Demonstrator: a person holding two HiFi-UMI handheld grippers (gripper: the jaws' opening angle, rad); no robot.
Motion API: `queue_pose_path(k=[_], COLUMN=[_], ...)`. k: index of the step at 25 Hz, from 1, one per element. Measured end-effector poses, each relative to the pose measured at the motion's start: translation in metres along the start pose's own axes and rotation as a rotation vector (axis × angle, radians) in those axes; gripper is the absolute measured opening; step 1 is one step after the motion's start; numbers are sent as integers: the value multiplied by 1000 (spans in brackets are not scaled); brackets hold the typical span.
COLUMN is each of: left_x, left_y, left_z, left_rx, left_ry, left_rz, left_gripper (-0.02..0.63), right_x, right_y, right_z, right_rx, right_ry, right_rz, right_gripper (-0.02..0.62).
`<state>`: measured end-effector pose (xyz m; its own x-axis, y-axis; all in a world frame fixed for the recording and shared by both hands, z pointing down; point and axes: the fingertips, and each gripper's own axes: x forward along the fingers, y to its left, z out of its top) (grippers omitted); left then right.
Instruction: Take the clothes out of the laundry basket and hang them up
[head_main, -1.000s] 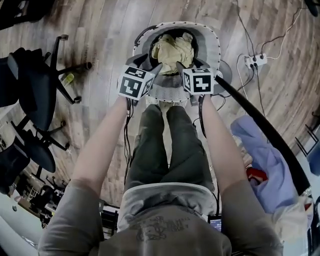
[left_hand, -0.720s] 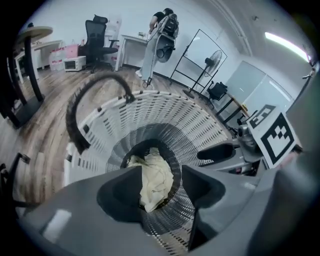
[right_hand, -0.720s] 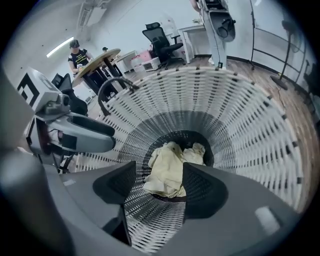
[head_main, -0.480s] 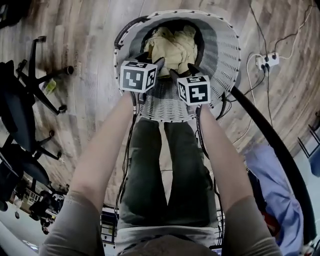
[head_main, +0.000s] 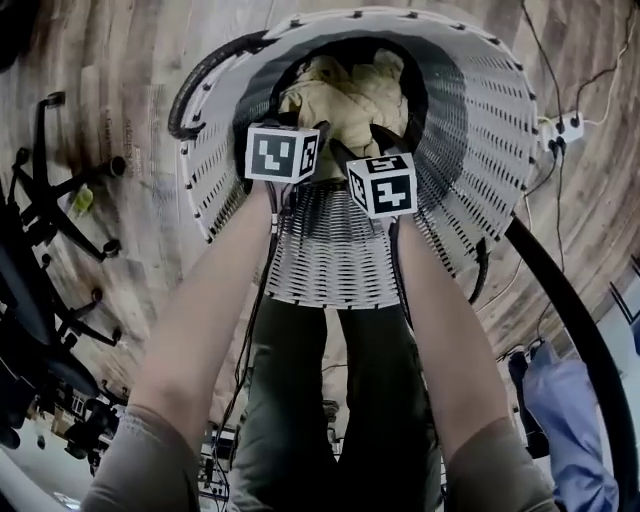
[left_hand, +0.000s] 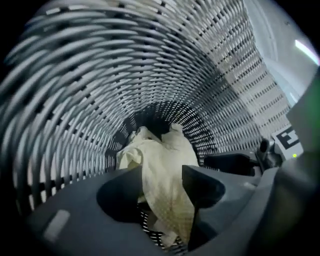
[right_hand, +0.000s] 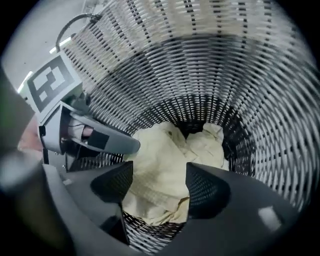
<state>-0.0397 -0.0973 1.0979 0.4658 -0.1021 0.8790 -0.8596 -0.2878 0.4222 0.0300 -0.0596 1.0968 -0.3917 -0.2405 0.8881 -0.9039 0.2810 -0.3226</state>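
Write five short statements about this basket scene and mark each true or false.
1. A pale yellow garment lies at the bottom of the laundry basket. True.
2. The basket's wall is solid. False: it is an open weave with gaps.
3. The right claw is clamped on the garment. False: its jaws stand apart, have just been opening, and grip nothing; the garment lies beyond them.
4. The left claw is inside the basket with its jaws apart. True.
5. A power strip lies at the head view's left. False: it lies on the floor at the right.
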Motion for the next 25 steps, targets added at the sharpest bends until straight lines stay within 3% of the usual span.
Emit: queue_pose_path(k=[3,5,8,11,16,19,22,24,25], left_x=[20,28,40,59,87,94,92,87,84], left_y=[15,23,28,25,33,36,32,26,24], left_z=[-3,-8,-16,-17,-17,-16,-19,-22,-23], left_rx=[-40,-90,-97,-96,-211,-214,-222,-234,-234], left_ry=[-16,-48,-66,-63,-49,-31,-31,-36,-37], left_rz=[46,53,53,42,19,25,32,33,32], left_gripper=[250,250,262,282,260,211,164,125,107], right_x=[24,34,48,64,84,87,80,76,74], right_y=[-11,-17,-22,-30,-38,-38,-33,-24,-19], right_z=[-21,-33,-46,-55,-62,-61,-65,-67,-67], right_rx=[27,58,109,148,201,234,248,247,254], right_ry=[61,58,40,57,67,68,81,91,97], right_rz=[-29,-65,-85,-66,-45,-4,43,67,75], right_gripper=[373,449,528,549,555,493,263,146,121])
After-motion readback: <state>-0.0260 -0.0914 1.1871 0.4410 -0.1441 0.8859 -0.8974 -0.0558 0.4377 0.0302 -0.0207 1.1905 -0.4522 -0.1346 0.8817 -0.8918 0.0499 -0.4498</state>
